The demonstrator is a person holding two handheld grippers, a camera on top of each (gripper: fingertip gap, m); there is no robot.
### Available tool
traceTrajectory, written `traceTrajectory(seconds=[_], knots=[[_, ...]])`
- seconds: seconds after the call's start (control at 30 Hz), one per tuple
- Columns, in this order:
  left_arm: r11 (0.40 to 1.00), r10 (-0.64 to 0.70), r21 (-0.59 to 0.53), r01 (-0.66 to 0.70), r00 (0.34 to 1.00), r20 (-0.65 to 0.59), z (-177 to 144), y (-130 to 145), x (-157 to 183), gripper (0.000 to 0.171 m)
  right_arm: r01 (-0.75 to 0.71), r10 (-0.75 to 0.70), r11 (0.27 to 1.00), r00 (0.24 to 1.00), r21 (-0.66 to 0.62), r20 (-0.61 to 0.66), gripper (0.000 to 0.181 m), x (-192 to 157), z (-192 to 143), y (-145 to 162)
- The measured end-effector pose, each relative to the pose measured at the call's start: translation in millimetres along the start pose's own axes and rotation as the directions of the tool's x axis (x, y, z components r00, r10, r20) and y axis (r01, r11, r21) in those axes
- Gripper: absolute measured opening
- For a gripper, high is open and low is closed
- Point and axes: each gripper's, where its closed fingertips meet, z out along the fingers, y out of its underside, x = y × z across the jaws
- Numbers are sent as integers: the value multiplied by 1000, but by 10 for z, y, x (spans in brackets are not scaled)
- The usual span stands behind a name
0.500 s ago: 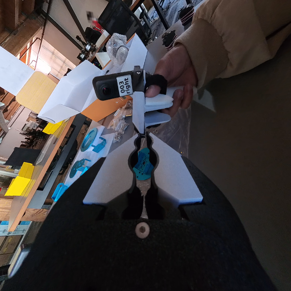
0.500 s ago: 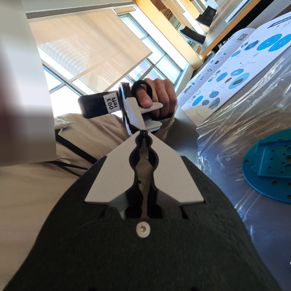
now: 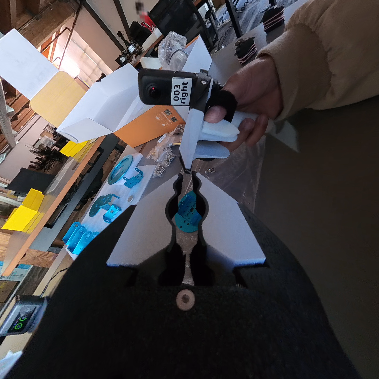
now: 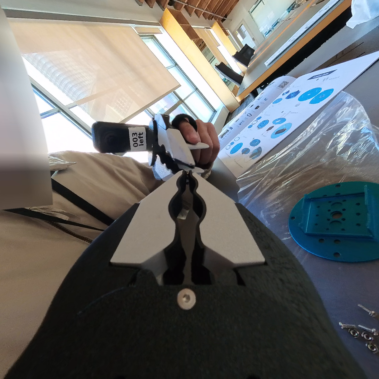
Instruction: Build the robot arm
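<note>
- The grey bench (image 4: 320, 287) carries a sheet of clear plastic film (image 4: 307, 164).
- A blue round plate with a bracket (image 4: 336, 223) lies on it, loose screws (image 4: 363, 332) nearby.
- A white printed sheet (image 4: 287, 114) lies beyond the film.
- White foam (image 3: 141, 184) on the bench holds blue metal brackets (image 3: 106, 207).
- An orange box (image 3: 147, 127) sits behind small bags of screws (image 3: 164, 155).

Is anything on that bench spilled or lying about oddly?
Yes: small silver screws lie loose on the grey table near the round blue perforated metal plate, and crumpled clear plastic film sprawls behind it. Nothing looks broken.
</note>
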Motion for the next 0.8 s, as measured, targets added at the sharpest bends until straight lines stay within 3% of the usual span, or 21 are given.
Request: traceTrajectory(seconds=[0.43,0.6,0.8], knots=[[999,-30,20,28,991,131,56,12,-79,0,64,-58,993,996,95,-65,1,51,-27,-138],[985,-175,31,172,970,169,101,46,-135,8,69,-57,986,995,154,-79,0,71,-58,-215],[953,-301,82,291,939,168,85,23,-176,8,128,-108,983,983,133,-148,1,119,-54,-203]])
